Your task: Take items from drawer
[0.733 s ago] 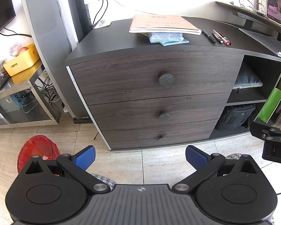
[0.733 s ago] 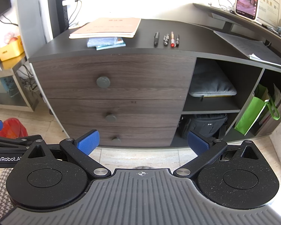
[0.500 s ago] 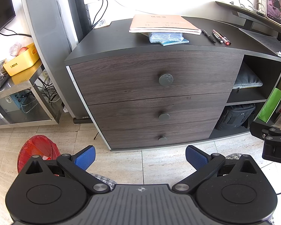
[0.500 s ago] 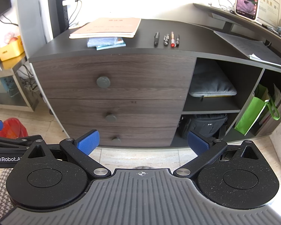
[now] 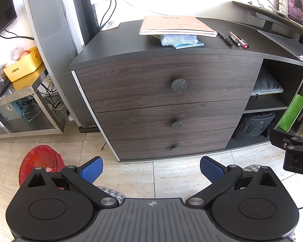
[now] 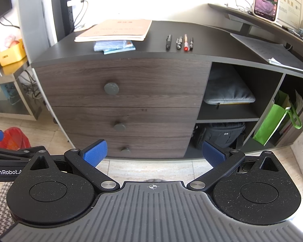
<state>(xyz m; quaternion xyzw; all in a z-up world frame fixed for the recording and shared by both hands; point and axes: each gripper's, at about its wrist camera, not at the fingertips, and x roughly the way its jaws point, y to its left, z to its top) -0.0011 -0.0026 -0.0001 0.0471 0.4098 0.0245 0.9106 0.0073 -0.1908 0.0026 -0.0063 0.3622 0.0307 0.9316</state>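
- Our left gripper (image 5: 150, 167) hangs with its blue pads spread wide and nothing between them, above the tiled floor (image 5: 171, 173).
- Our right gripper (image 6: 153, 153) is likewise spread wide and holds nothing.
- Beyond both stands the chest (image 5: 167, 104); its three drawers are all closed, and the top drawer (image 5: 161, 78) has a round knob (image 5: 178, 85).
- On the top lie notebooks (image 5: 177, 25) and, to their right, pens (image 5: 233, 38).
- Near left on the floor sits a red bin (image 5: 39, 161).
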